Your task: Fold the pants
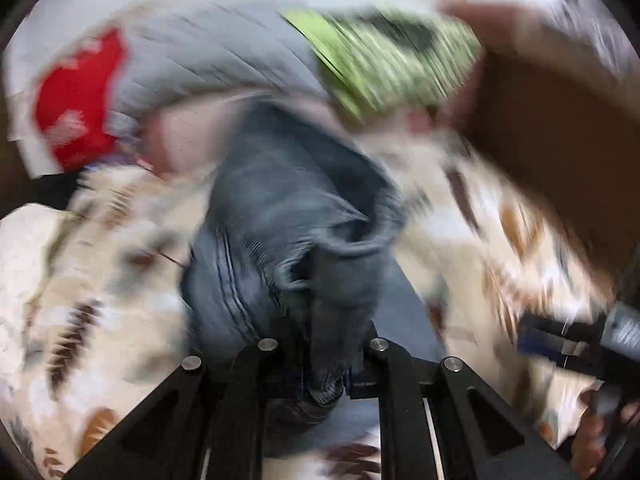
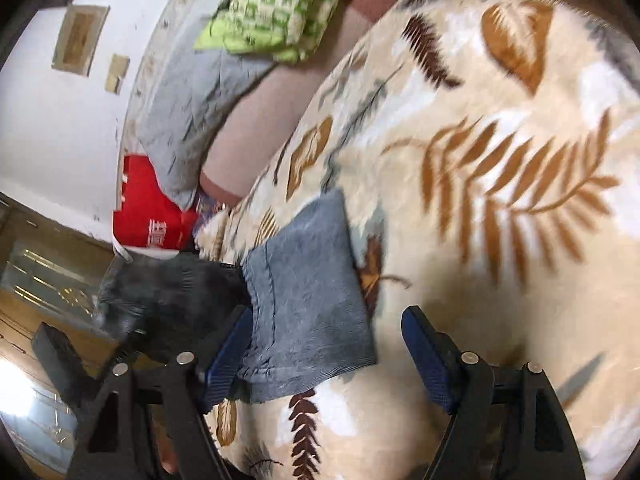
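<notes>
My left gripper point(image 1: 326, 364) has its jaws pressed nearly together on a bunched fold of the grey-blue pants point(image 1: 280, 216); the cloth runs between the pads and rises away from them in a twisted ridge; the left wrist view is heavily blurred, so I cannot tell finer detail of the grip. My right gripper point(image 2: 328, 356) stands spread wide; its blue pads point(image 2: 430, 356) touch no cloth that I can see; one pad lies just beside the folded edge of the pants point(image 2: 304, 304), the other is well apart from it over bare blanket.

The pants lie on the cream blanket point(image 2: 500, 160) with brown leaf print; in the right wrist view a flat, folded portion shows a stitched seam running along its left side; a dark blurred mass, which I cannot identify, adjoins that side.

Beyond the pants: a pink sheet point(image 2: 256, 120) beside the blanket; a grey pillow point(image 2: 192, 120) against the white wall point(image 2: 48, 128); a red bag point(image 2: 148, 212) below the pillow; a green-and-white patterned cloth point(image 2: 280, 16) at the far end.
</notes>
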`<state>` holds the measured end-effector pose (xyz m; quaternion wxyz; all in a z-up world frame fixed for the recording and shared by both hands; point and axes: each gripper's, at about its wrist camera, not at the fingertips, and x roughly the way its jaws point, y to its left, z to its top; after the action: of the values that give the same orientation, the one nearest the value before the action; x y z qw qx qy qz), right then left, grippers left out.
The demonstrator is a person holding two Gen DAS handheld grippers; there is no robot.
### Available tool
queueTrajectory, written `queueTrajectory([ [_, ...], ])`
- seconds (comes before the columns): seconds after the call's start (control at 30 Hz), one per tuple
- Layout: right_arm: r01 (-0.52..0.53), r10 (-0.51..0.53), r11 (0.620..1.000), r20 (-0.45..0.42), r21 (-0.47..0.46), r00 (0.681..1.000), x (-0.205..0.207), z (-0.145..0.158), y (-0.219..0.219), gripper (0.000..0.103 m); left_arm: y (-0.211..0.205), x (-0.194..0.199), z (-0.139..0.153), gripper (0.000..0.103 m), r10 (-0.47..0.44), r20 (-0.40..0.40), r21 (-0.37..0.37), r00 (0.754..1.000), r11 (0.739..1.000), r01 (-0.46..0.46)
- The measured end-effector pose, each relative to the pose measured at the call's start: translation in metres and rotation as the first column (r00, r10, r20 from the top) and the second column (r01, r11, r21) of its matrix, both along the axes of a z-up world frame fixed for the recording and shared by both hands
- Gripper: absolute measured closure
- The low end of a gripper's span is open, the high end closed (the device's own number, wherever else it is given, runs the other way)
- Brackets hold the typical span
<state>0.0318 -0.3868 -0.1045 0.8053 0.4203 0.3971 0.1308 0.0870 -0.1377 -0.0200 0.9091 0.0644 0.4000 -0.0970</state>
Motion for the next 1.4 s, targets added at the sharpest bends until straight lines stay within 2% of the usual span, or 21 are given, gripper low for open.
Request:
queueTrajectory([
  [0.07, 0.025, -0.024, 0.999, -0.008, 0.022, 1.000, -0.003, -0.004, -0.011, 0.024, -0.031, 0.007, -0.050, 0.087, -0.069, -0.154, 0.073, 0.986, 0.994, 0.081],
  [0.1, 0.033, -0.032, 0.999, -0.013, 0.029, 0.999, -0.004, -0.007, -0.015, 0.024, -0.038, 0.008, -0.065, 0.085, -0.071, -0.188, 0.105, 0.980, 0.990, 0.092],
  [0.13, 0.039, -0.039, 0.999, -0.020, 0.034, 0.999, -0.005, -0.010, -0.020, 0.024, -0.042, 0.006, -0.072, 0.084, -0.069, -0.178, 0.139, 0.982, 0.986, 0.094],
  [0.17, 0.043, -0.042, 0.998, -0.028, 0.036, 0.999, -0.006, -0.012, -0.022, 0.024, -0.044, 0.000, -0.068, 0.079, -0.085, -0.140, 0.137, 0.986, 0.985, 0.105],
  [0.23, 0.041, -0.040, 0.999, -0.036, 0.031, 0.999, -0.003, -0.016, -0.020, 0.024, -0.040, -0.005, -0.052, 0.039, -0.145, -0.147, 0.039, 0.978, 0.988, 0.152],
  [0.27, 0.041, -0.040, 0.999, -0.036, 0.028, 0.999, -0.003, -0.016, -0.021, 0.024, -0.035, -0.007, -0.043, 0.034, -0.180, -0.169, -0.022, 0.969, 0.984, 0.178],
  [0.33, 0.041, -0.040, 0.999, -0.033, 0.023, 0.999, -0.001, -0.015, -0.018, 0.024, -0.022, -0.014, -0.024, 0.033, -0.207, -0.173, -0.095, 0.963, 0.977, 0.192],
  [0.47, 0.000, 0.000, 1.000, -0.026, -0.005, 1.000, 0.002, -0.011, -0.005, 0.023, 0.030, -0.038, 0.014, 0.031, -0.164, -0.083, -0.176, 0.983, 0.973, 0.148],
  [0.53, -0.040, 0.040, 0.999, -0.044, -0.017, 0.998, 0.002, -0.011, 0.006, 0.023, 0.070, -0.041, 0.023, 0.027, -0.072, -0.033, -0.212, 0.997, 0.975, 0.063],
  [0.6, -0.077, 0.075, 0.997, -0.070, -0.022, 0.995, 0.003, -0.010, 0.021, 0.023, 0.111, -0.044, 0.024, 0.025, 0.066, -0.003, -0.208, 0.998, 0.976, -0.066],
  [0.67, -0.117, 0.116, 0.993, -0.066, -0.005, 0.991, 0.002, -0.005, 0.036, 0.023, 0.142, -0.034, 0.011, 0.025, 0.171, -0.039, -0.156, 0.984, 0.972, -0.175],
  [0.73, -0.167, 0.169, 0.985, -0.031, 0.052, 0.985, 0.003, 0.005, 0.054, 0.023, 0.157, -0.024, -0.006, 0.025, 0.213, -0.097, -0.156, 0.972, 0.961, -0.226],
  [0.8, -0.197, 0.198, 0.975, -0.002, 0.106, 0.980, 0.009, 0.011, 0.070, 0.023, 0.164, -0.021, -0.018, 0.025, 0.215, -0.139, -0.195, 0.967, 0.951, -0.239],
  [0.87, -0.191, 0.193, 0.978, -0.022, 0.080, 0.981, 0.018, 0.005, 0.078, 0.022, 0.160, -0.019, -0.026, 0.025, 0.198, -0.149, -0.203, 0.969, 0.953, -0.226],
  [0.97, -0.114, 0.113, 0.993, -0.178, 0.009, 0.978, 0.034, -0.040, 0.069, 0.022, 0.146, -0.014, -0.044, 0.025, 0.161, -0.188, -0.172, 0.969, 0.966, -0.194],
  [1.0, -0.065, 0.068, 0.998, -0.221, 0.023, 0.973, 0.033, -0.053, 0.060, 0.026, 0.143, -0.009, -0.047, 0.025, 0.153, -0.193, -0.169, 0.969, 0.968, -0.187],
  [1.03, -0.036, 0.053, 0.996, -0.205, 0.083, 0.977, 0.027, -0.054, 0.053, 0.027, 0.143, -0.011, -0.045, 0.025, 0.154, -0.174, -0.175, 0.973, 0.967, -0.185],
  [1.13, -0.057, 0.059, 0.998, -0.130, 0.024, 0.990, 0.018, -0.022, 0.054, 0.027, 0.144, -0.010, -0.045, 0.025, 0.160, -0.159, -0.186, 0.974, 0.964, -0.189],
  [1.27, -0.080, 0.081, 0.996, -0.047, 0.031, 0.996, 0.006, 0.008, 0.069, 0.027, 0.150, -0.012, -0.044, 0.025, 0.179, -0.141, -0.199, 0.974, 0.958, -0.205],
  [1.33, -0.121, 0.124, 0.991, -0.055, 0.051, 0.991, 0.011, 0.005, 0.082, 0.027, 0.150, -0.010, -0.050, 0.025, 0.182, -0.156, -0.205, 0.971, 0.955, -0.212],
  [1.4, -0.131, 0.132, 0.991, -0.107, 0.021, 0.985, 0.022, -0.011, 0.093, 0.027, 0.150, -0.010, -0.052, 0.025, 0.188, -0.159, -0.208, 0.969, 0.953, -0.219],
])
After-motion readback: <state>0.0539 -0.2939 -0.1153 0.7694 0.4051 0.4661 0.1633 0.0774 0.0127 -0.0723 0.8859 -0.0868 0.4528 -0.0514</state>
